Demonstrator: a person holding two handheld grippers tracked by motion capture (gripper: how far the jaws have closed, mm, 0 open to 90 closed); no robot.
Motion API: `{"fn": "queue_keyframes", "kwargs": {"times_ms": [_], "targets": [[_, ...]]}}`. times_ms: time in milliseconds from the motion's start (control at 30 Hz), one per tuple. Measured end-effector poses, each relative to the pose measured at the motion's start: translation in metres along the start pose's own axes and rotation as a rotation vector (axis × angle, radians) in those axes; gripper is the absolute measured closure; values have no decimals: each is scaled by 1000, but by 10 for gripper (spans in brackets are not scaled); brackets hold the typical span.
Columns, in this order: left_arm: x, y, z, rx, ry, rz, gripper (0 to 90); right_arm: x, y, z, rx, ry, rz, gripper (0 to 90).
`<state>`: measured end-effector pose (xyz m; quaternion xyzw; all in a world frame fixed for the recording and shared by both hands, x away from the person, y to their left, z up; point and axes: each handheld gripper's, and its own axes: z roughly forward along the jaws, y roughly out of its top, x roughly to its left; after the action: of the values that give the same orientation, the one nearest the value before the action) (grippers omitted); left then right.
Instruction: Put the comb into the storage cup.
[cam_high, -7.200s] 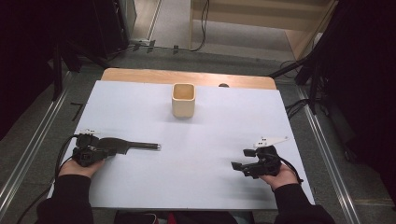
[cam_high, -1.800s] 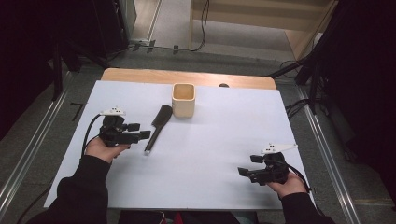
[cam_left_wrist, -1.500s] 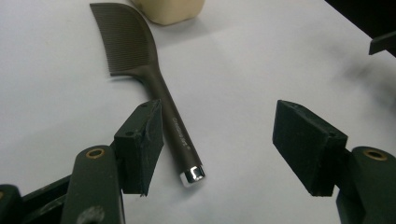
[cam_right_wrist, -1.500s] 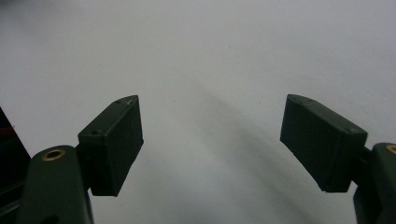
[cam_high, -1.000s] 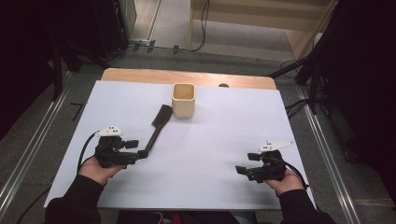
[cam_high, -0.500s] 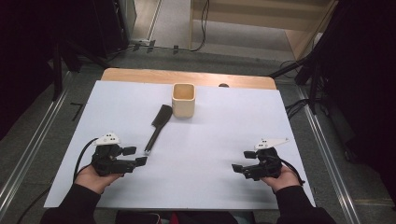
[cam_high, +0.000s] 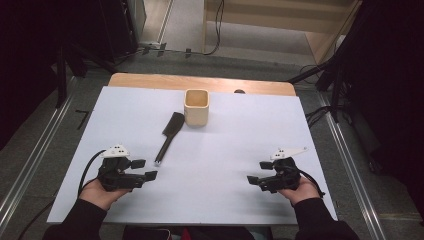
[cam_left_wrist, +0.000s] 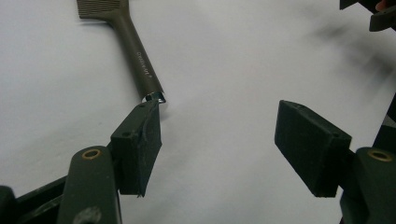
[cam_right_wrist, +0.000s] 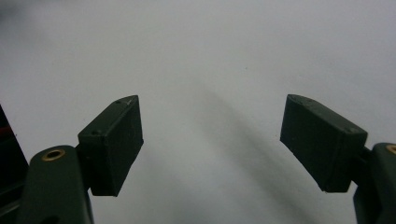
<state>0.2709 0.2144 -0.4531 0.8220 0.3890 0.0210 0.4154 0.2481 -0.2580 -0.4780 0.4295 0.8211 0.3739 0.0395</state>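
I held the left tool (cam_high: 142, 170) near the tabletop's (cam_high: 240, 150) near-left corner and the right tool (cam_high: 257, 180) near its near-right corner, both with jaws wide and empty. The slim dark flat-headed brush with a metal-tipped handle (cam_high: 167, 137) lay mid-tabletop, its head beside the square pale wooden cup (cam_high: 196, 107) near the far edge. I judged a careless left advance could nudge the handle tip and spin it.

Dark flat spatula (cam_high: 169, 136) lying free on white table, blade beside small beige square cup (cam_high: 196, 107)
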Motion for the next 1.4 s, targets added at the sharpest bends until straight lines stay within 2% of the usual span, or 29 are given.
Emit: {"fn": "queue_keyframes", "kwargs": {"times_ms": [367, 567, 700, 967, 1133, 1400], "targets": [[2, 5, -1, -22, -13, -7, 288, 0, 0, 0, 4, -2, 0, 194], [3, 11, 3, -21, 2, -1, 242, 0, -2, 0, 7, -6, -2, 194], [4, 15, 8, -12, 19, 5, 215, 0, -3, -1, 6, -6, 1, 194], [7, 24, 17, -10, 34, 8, 215, 0, -8, -5, 3, -20, 16, 194], [8, 30, 25, 12, 56, 27, 215, -1, -12, -9, 6, -26, 23, 194], [12, 40, 39, 22, 75, 26, 215, -1, -18, -14, 7, -46, 40, 194]]}}
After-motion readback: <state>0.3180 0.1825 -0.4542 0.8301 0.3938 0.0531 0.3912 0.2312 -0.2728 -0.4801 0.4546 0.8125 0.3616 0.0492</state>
